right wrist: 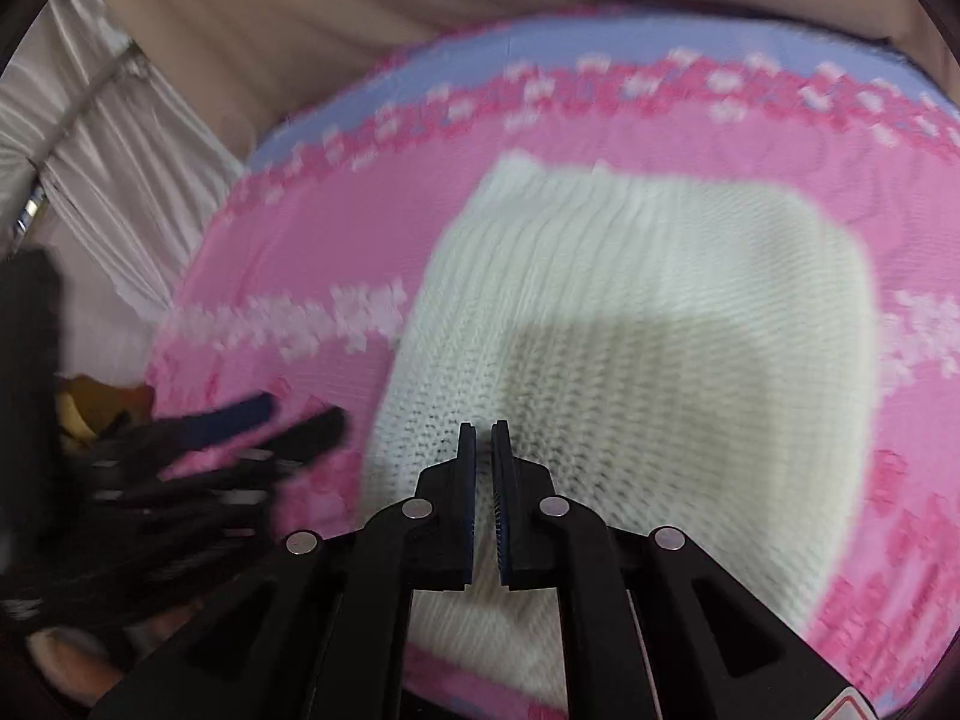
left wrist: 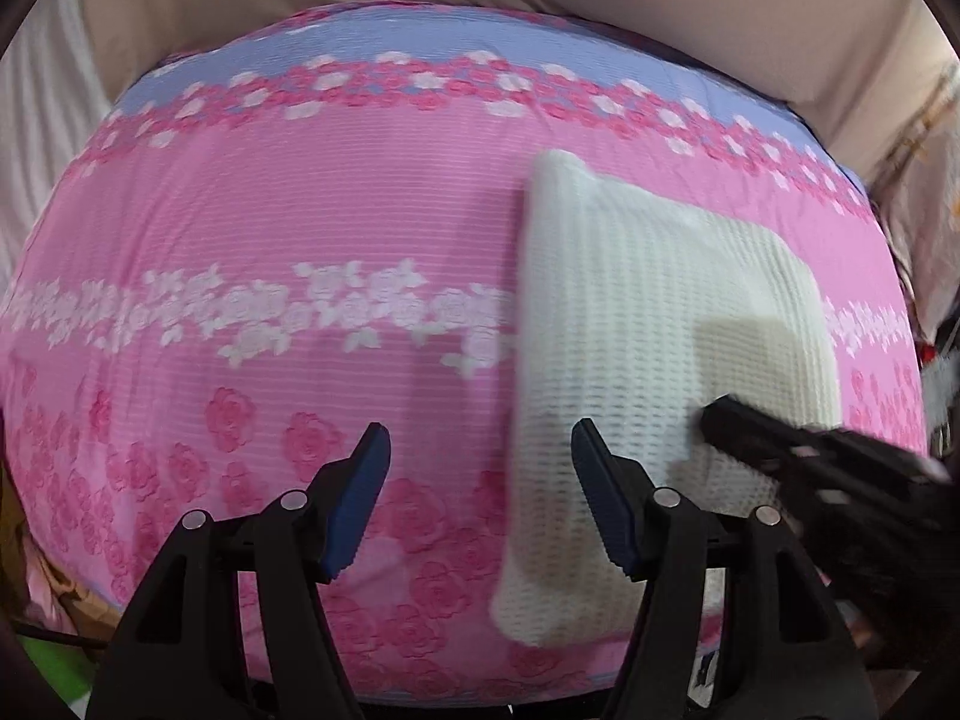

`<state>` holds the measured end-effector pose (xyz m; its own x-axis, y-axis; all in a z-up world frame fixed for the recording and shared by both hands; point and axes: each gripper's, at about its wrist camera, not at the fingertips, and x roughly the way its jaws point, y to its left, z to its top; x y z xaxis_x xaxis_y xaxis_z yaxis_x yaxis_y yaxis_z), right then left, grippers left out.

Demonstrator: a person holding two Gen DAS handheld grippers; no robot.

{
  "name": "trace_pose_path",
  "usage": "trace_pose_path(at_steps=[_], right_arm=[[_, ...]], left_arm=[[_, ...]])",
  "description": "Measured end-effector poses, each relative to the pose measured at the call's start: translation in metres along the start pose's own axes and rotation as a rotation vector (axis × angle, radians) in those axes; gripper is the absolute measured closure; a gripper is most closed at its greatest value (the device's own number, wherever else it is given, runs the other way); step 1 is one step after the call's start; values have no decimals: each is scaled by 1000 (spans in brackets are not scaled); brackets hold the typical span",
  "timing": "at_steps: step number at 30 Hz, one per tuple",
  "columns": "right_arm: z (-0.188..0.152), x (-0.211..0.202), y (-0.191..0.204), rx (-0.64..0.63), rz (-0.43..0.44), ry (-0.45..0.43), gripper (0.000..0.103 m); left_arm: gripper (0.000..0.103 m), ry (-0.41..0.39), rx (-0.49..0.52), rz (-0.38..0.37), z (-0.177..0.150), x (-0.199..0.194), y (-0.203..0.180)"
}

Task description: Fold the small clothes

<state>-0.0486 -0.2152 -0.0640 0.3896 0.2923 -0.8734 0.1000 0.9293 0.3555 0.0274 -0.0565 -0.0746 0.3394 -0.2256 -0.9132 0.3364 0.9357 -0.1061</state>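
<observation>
A white knitted garment (left wrist: 654, 324), folded into a rough rectangle, lies flat on a pink flowered cover (left wrist: 270, 228) with a lilac band along its far edge. The left tongs (left wrist: 480, 450) stand open with nothing between the blue pads; one pad is over the garment's left edge, the other over the cover. The right tongs (right wrist: 483, 438) are all but closed above the garment's near part, only a thin slit between the pads, gripping nothing. No writing can be read anywhere.
</observation>
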Motion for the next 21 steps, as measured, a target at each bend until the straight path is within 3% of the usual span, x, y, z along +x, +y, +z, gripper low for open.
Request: trace_pose_path(at_steps=[1, 3, 5, 8, 10, 11, 13, 15, 17, 19, 21], right_arm=[[-1, 20, -2, -5, -18, 37, 103], [3, 21, -4, 38, 8, 49, 103], [11, -2, 9, 22, -9, 8, 96], [26, -17, 32, -47, -40, -45, 95], [39, 13, 34, -76, -111, -10, 95], [44, 33, 30, -77, -140, 21, 101], [48, 51, 22, -69, -86, -5, 103], [54, 33, 22, -14, -72, 7, 103], [48, -8, 20, 13, -69, -78, 99], [39, -41, 8, 29, -137, -147, 96], [31, -46, -23, 74, -252, -149, 94]], left_arm=[[42, 1, -17, 4, 0, 0, 6], [42, 3, -70, 19, 1, -2, 27], [42, -4, -107, 34, 0, -6, 44], [42, -9, -165, 42, -3, -10, 69], [42, 2, -195, 35, -5, -7, 80], [42, 5, -202, 29, -5, -7, 84], [42, 1, -192, 22, -5, -9, 83], [42, -14, -165, 8, -4, -15, 78], [42, -39, -131, -12, -2, -19, 71], [42, -40, -108, -27, 1, -17, 63], [42, -29, -91, -41, 3, -13, 54]])
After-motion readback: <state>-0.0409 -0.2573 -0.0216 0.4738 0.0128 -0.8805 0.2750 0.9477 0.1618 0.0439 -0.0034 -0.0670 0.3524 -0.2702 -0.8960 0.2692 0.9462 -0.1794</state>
